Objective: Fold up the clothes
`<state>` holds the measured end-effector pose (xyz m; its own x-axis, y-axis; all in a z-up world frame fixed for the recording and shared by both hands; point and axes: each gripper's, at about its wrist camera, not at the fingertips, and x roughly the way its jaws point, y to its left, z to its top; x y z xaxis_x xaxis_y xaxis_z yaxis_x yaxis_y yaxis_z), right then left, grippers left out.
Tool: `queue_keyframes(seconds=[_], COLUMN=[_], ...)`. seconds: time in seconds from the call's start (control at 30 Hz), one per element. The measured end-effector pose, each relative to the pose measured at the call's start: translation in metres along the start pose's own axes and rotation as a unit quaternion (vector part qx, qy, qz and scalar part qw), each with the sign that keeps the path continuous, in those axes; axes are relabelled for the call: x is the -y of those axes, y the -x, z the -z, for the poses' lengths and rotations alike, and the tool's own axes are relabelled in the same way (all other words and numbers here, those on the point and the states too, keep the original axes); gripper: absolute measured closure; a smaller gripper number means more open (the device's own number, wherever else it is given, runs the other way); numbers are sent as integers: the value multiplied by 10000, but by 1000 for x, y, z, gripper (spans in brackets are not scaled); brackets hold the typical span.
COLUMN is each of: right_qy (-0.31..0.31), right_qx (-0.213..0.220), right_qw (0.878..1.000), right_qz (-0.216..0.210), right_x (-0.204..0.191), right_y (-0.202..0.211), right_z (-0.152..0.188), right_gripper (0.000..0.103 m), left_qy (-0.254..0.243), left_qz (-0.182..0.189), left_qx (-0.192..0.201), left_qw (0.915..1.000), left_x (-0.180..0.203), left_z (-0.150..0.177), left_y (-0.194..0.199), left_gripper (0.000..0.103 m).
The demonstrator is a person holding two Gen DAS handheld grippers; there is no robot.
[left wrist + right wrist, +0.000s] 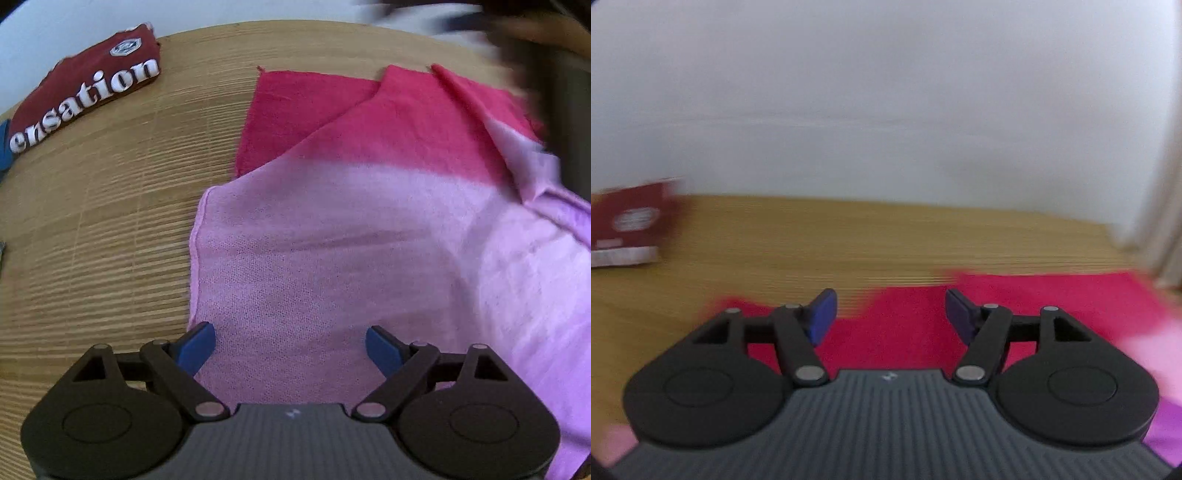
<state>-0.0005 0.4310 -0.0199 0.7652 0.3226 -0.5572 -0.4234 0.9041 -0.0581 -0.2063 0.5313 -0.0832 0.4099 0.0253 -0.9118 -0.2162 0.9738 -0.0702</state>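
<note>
The pink and magenta garment (369, 229) is lying partly folded on the table (110, 229), its magenta end doubled into overlapping flaps. Both the left claw (290, 345) and right claw (890, 314) are hovering over it with fingers apart, gripping nothing. Judging by this, a fold is between grasps; a further fold would call for pinching an edge, while the maroon garment (85, 92) is sitting folded well apart.

A: Where is there room?
B: Bare tabletop (110, 206) lies open between the pink garment (369, 240) and the folded maroon shirt (85, 88) at the far left edge.
A: Any obstacles?
B: Only that shirt; a blurred dark shape crowds the left view's upper right
</note>
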Motion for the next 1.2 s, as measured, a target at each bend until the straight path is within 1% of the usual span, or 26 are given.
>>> queue_keyframes(seconds=[0.03, 0.07, 0.1, 0.13, 0.2, 0.23, 0.33, 0.37, 0.43, 0.47, 0.5, 0.57, 0.6, 0.73, 0.87, 0.93, 1.03, 1.07, 1.1, 1.13, 1.2], right_qy=[117, 236, 347, 464, 686, 667, 272, 127, -160, -229, -237, -345, -456, -878, -819, -732, -585, -572, -593, -704, -1081], right_qx=[-200, -426, -653, -795, -921, -979, -1143, -1174, -1203, -1210, -1211, -1226, -1231, -1259, -1264, -1275, -1248, -1246, -1247, -1215, -1092], right_qw=[9986, 9959, 9937, 9928, 9924, 9924, 9930, 9929, 9919, 9913, 9910, 9894, 9879, 9755, 9652, 9605, 9579, 9566, 9547, 9516, 9414], right_qz=[-478, -759, -840, -764, -445, -335, -131, -137, -379, -469, -520, -698, -828, -1575, -2137, -2362, -2519, -2573, -2635, -2736, -3003], right_x=[-20, -38, -55, -69, -92, -97, -96, -94, -83, -80, -80, -79, -79, -88, -117, -131, -147, -149, -151, -147, -133], right_y=[-19, -38, -55, -70, -93, -101, -114, -117, -121, -123, -124, -128, -132, -153, -165, -169, -174, -175, -175, -172, -159], right_z=[-3, -4, -4, -2, 3, 6, 15, 17, 16, 14, 13, 9, 7, -2, -12, -17, -22, -24, -25, -27, -33], right_gripper=[36, 36, 36, 36, 36, 36, 37, 37, 51, 64, 81, 95, 98, 98, 98, 98, 99, 98, 96, 95, 94], left_qy=[79, 157, 232, 303, 372, 395, 446, 464, 487, 496, 502, 499, 495, 490, 510, 542, 563, 569, 573, 576, 581], left_qz=[67, 134, 193, 243, 295, 312, 361, 375, 406, 418, 426, 434, 437, 370, 280, 262, 229, 218, 218, 229, 252], left_qx=[-6, -12, -14, -12, 22, 44, 65, 68, 70, 65, 55, 52, 53, 61, 88, 94, 107, 112, 125, 145, 186], left_qw=[9999, 9998, 9995, 9992, 9989, 9987, 9983, 9982, 9980, 9979, 9978, 9978, 9978, 9981, 9983, 9981, 9981, 9981, 9980, 9980, 9978], left_x=[-3, -6, -9, -11, -15, -17, -23, -24, -28, -29, -31, -34, -36, -42, -49, -53, -54, -54, -54, -53, -52], left_z=[-1, -2, -2, -2, -1, 0, 0, 0, -1, -2, -3, -4, -4, -9, -13, -14, -15, -16, -16, -17, -17], left_y=[1, 1, 3, 5, 8, 10, 11, 11, 9, 8, 6, 5, 4, 2, 0, 0, 1, 1, 1, 2, 5], left_gripper=[15, 15, 17, 17, 17, 17, 18, 18, 18, 18, 18, 18, 18, 19, 19, 19, 19, 19, 19, 19, 19])
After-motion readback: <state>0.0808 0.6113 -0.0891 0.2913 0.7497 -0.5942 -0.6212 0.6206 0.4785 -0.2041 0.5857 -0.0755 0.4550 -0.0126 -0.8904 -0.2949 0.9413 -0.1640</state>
